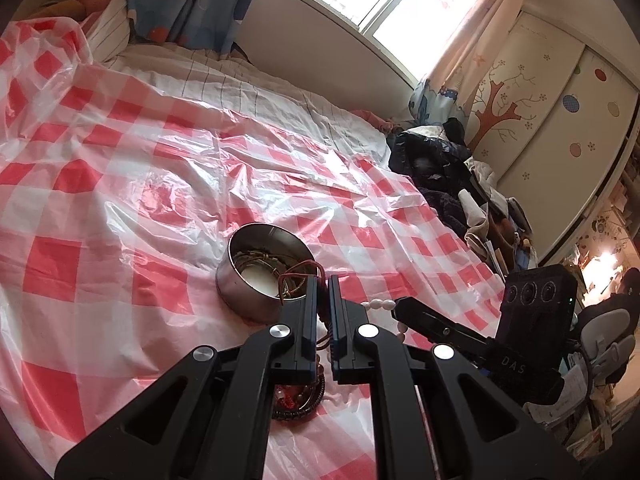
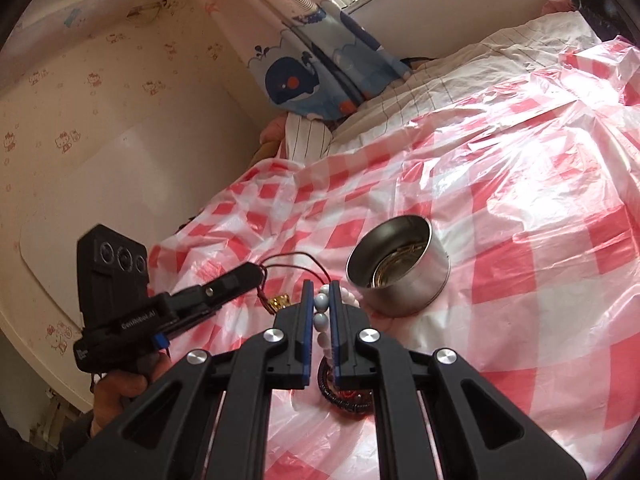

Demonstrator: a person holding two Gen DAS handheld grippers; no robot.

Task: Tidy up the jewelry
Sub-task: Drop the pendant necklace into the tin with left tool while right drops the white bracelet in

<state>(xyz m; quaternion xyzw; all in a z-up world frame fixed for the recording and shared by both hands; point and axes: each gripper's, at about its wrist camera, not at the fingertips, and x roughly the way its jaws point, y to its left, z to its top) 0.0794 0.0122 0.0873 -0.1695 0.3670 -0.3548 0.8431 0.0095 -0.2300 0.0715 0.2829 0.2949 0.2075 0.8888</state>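
Note:
A round steel tin [image 1: 256, 280] holding gold chains and a red cord stands on the red-checked plastic sheet; it also shows in the right wrist view [image 2: 400, 276]. My left gripper [image 1: 323, 284] is shut on a thin red cord necklace [image 2: 296, 258] with a gold pendant [image 2: 279, 301], just right of the tin. My right gripper [image 2: 323, 292] is shut on a pale bead bracelet [image 2: 320, 320], left of the tin; its beads show in the left wrist view [image 1: 378, 304]. A dark bead bracelet [image 2: 344, 402] lies under my right gripper.
The sheet [image 1: 120, 200] covers a bed with striped bedding [image 1: 248, 92]. A heap of dark clothes [image 1: 440, 168] lies at the bed's right edge. A whale-print curtain [image 2: 316, 76] hangs by the wall.

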